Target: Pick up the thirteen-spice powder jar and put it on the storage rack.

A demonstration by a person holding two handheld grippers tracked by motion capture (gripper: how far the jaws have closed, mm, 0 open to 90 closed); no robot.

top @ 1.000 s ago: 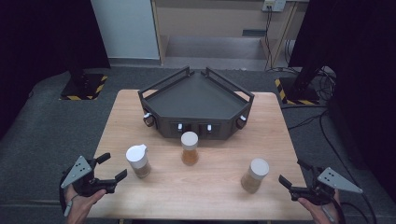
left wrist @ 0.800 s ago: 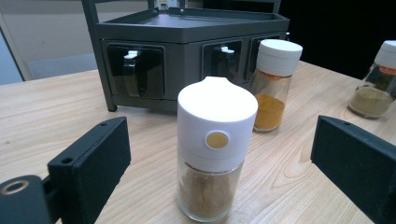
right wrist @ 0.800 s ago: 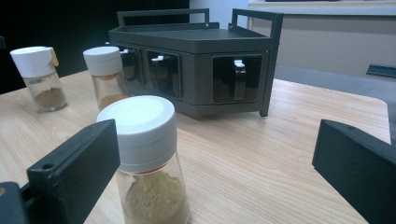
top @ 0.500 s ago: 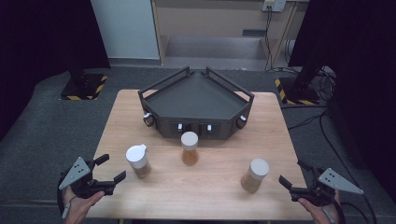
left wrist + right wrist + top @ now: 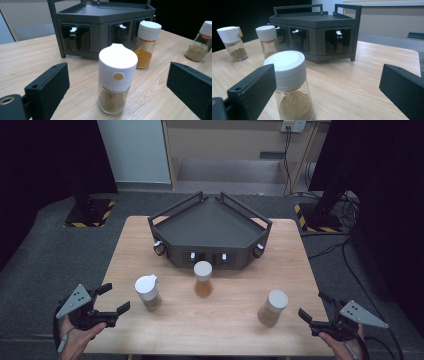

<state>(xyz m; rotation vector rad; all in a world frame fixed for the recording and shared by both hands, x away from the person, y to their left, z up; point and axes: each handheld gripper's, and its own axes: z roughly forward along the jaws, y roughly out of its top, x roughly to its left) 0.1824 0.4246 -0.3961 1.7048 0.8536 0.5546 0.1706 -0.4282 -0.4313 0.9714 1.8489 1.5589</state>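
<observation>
Spice jars, three in all, stand apart in a loose row on the wooden table (image 5: 235, 325) before the dark rack (image 5: 210, 227), none moved since a second ago: a flip-cap jar (image 5: 148, 293), a middle jar (image 5: 203, 278) and a right jar (image 5: 272, 307). The left gripper (image 5: 107, 299) has crept slightly toward the flip-cap jar, the right gripper (image 5: 314, 309) barely shifted; both jaws gape, holding nothing. Jar labels cannot be made out.

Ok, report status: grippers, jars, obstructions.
Left hand-held gripper open, facing flip-cap jar, no contact. Right hand-held gripper open beside round-cap jar. Third jar upright before rack. Nothing blocking.
</observation>
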